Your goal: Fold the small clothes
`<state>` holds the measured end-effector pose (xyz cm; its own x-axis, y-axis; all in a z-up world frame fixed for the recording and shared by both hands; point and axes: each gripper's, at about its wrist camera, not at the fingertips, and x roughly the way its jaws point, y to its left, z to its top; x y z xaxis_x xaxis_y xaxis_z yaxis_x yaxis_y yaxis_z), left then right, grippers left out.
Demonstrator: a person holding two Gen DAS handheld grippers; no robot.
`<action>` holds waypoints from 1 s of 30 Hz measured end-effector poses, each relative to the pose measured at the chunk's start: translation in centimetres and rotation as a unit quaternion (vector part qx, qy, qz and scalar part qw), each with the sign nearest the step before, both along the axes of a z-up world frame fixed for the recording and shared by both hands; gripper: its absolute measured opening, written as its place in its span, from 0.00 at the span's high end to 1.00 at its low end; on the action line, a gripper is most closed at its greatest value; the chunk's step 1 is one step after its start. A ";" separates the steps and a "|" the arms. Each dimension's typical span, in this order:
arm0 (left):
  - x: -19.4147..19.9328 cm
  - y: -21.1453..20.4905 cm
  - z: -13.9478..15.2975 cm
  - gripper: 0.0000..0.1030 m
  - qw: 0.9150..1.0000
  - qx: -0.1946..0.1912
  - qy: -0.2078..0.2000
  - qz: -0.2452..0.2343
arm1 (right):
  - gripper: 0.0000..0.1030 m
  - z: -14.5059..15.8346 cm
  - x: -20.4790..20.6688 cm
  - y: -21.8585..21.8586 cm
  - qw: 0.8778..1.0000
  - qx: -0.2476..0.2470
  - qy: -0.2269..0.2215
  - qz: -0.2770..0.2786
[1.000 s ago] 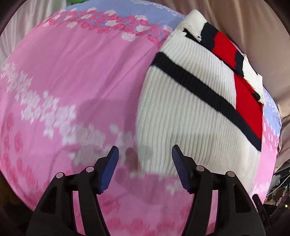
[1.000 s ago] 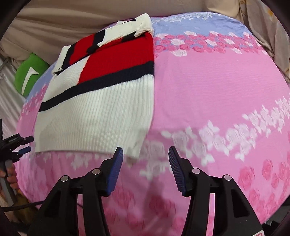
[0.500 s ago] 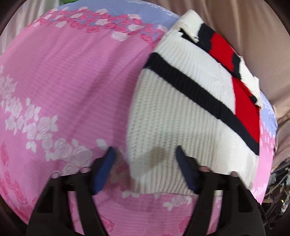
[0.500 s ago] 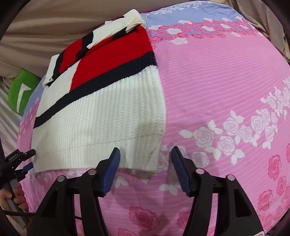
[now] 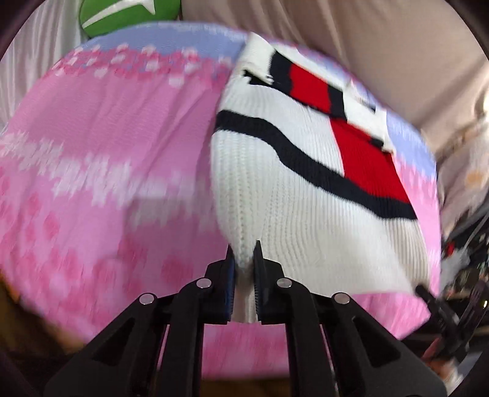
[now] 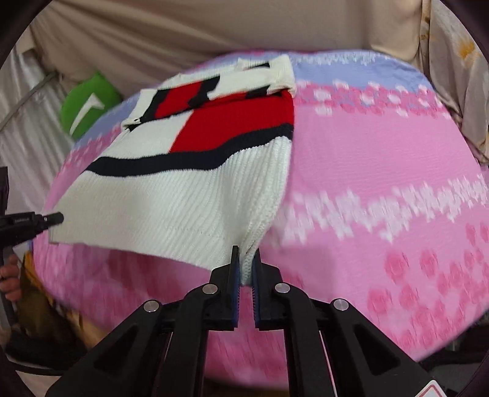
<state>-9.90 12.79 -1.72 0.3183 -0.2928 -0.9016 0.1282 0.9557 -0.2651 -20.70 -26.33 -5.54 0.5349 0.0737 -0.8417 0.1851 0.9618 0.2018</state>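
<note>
A pink bedspread (image 5: pixel 107 137) with bands of white and rose-coloured flowers and a pale blue far strip covers the whole working surface; beige fabric (image 6: pixel 183 27) hangs behind it, and a green cushion (image 6: pixel 88 102) sits at the far edge.

On that bedspread lies the white knit sweater (image 6: pixel 171 195), marked with a navy stripe and red blocks. Its long axis runs away from both tongs: collar end far off toward the blue strip, hem close in.

The left gripper (image 5: pixel 243 268) is clamped on one near hem corner, white knit bunched between its blue pads. The right gripper (image 6: pixel 245 268) is closing on the opposite near corner, and the knit is already pinched between its pads. In the right wrist view the hem hangs slack between the two corners, clear of the bedspread.

Both hands sit equally near the hem, so neither leads. The fold most likely turns on carrying the hem straight forward along that axis, over the striped body toward the collar, with both corners kept level.
</note>
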 end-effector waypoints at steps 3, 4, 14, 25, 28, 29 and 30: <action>-4.5 0.1 -1.4 0.91 0.998 0.030 0.055 -0.015 | 0.94 -2.1 -5.1 -0.3 0.997 0.017 0.070 0.032; -6.5 0.1 -2.0 0.91 0.996 0.043 0.080 -0.022 | 0.94 -2.7 -6.9 -0.2 0.994 0.021 0.096 0.047; -6.6 -1.5 3.3 0.91 0.998 0.044 0.036 -0.028 | 0.94 1.8 -7.4 -2.4 0.996 0.022 0.065 0.054; 14.4 -6.8 6.2 0.91 0.989 -0.005 -0.143 0.034 | 0.94 6.5 14.3 -7.1 0.991 0.005 -0.124 -0.049; 18.1 -8.3 4.6 0.91 0.988 0.015 -0.146 0.046 | 0.94 6.2 19.1 -7.4 0.991 -0.007 -0.121 -0.060; 18.7 -8.4 4.1 0.91 0.988 0.020 -0.147 0.050 | 0.94 5.9 20.4 -7.6 0.991 -0.008 -0.118 -0.063; 20.0 -8.8 3.3 0.90 0.988 0.024 -0.144 0.054 | 0.94 5.7 21.4 -7.5 0.991 -0.007 -0.115 -0.067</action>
